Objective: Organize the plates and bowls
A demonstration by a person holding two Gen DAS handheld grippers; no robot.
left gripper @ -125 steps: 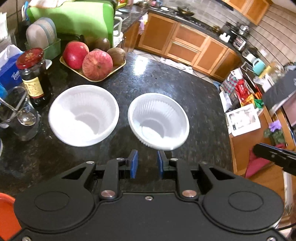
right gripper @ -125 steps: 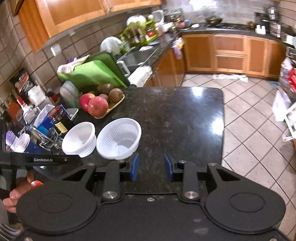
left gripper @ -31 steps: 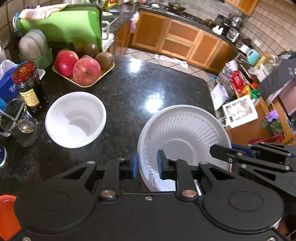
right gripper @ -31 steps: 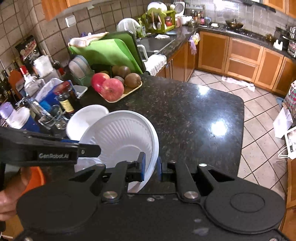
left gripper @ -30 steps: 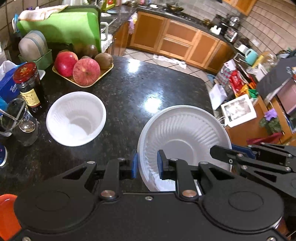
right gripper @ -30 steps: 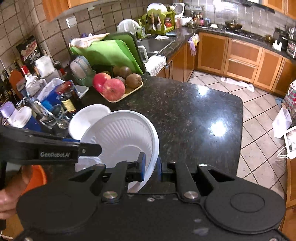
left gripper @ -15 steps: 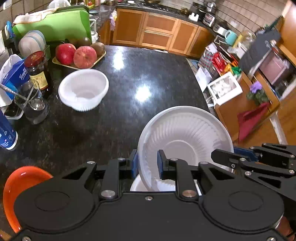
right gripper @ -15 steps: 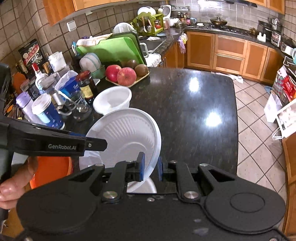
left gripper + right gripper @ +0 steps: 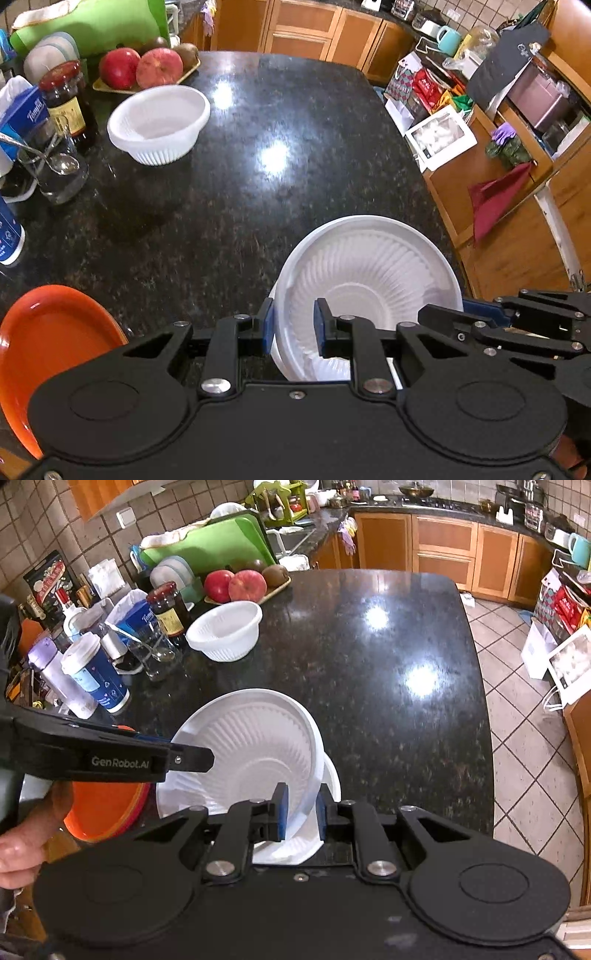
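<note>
Both grippers hold one white ribbed bowl [image 9: 369,273] by its rim, low over another white dish [image 9: 330,775] at the counter's near edge. My left gripper [image 9: 293,325] is shut on its left rim. My right gripper [image 9: 299,812] is shut on its right rim; the bowl [image 9: 255,753] shows tilted in the right wrist view. A second white bowl [image 9: 159,118] stands on the black counter at the far left, also in the right wrist view [image 9: 225,631]. An orange plate [image 9: 48,343] lies at the near left, also seen in the right wrist view [image 9: 103,808].
A fruit tray [image 9: 144,70] with apples, a dark jar [image 9: 66,96], a glass with a spoon [image 9: 55,170], cups [image 9: 96,679] and a tissue box crowd the left side. A green cutting board [image 9: 210,550] stands behind. The counter's right edge [image 9: 484,701] drops to the tiled floor.
Both grippers, with the white bowl held between them, have drawn back and down toward the near edge. The second bowl now lies farther away, and the orange plate has come into view.
</note>
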